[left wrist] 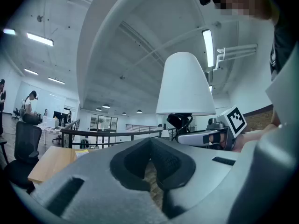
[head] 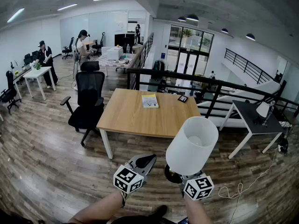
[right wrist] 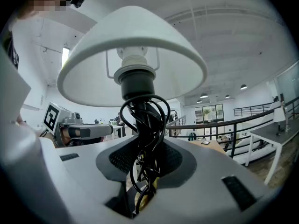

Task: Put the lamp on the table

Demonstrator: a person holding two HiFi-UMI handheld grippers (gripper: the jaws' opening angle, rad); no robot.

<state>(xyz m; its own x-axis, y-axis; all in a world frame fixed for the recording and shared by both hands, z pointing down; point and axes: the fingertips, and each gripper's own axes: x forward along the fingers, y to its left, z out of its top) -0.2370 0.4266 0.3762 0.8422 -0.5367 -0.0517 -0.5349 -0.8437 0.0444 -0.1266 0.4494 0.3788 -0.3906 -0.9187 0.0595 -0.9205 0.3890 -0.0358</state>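
Observation:
The lamp (head: pixel 191 146) has a white cone shade and a dark stem with black cord wound round it. My right gripper (head: pixel 183 176) is shut on that stem just below the shade and holds the lamp upright above the wooden floor, short of the table. In the right gripper view the lamp (right wrist: pixel 133 50) rises straight out of my right gripper (right wrist: pixel 145 171). My left gripper (head: pixel 144 162) hangs level beside it, shut with nothing in it. From the left gripper view (left wrist: pixel 152 171) the lamp (left wrist: pixel 184 85) stands to the right. The wooden table (head: pixel 140 115) lies ahead.
A yellow-green booklet (head: pixel 150 101) and a small dark object (head: pixel 183 98) lie on the table's far part. A black office chair (head: pixel 88 97) stands at its left. A black railing (head: pixel 205 85) runs behind, and a grey side table (head: pixel 254 120) is at right. People stand far left.

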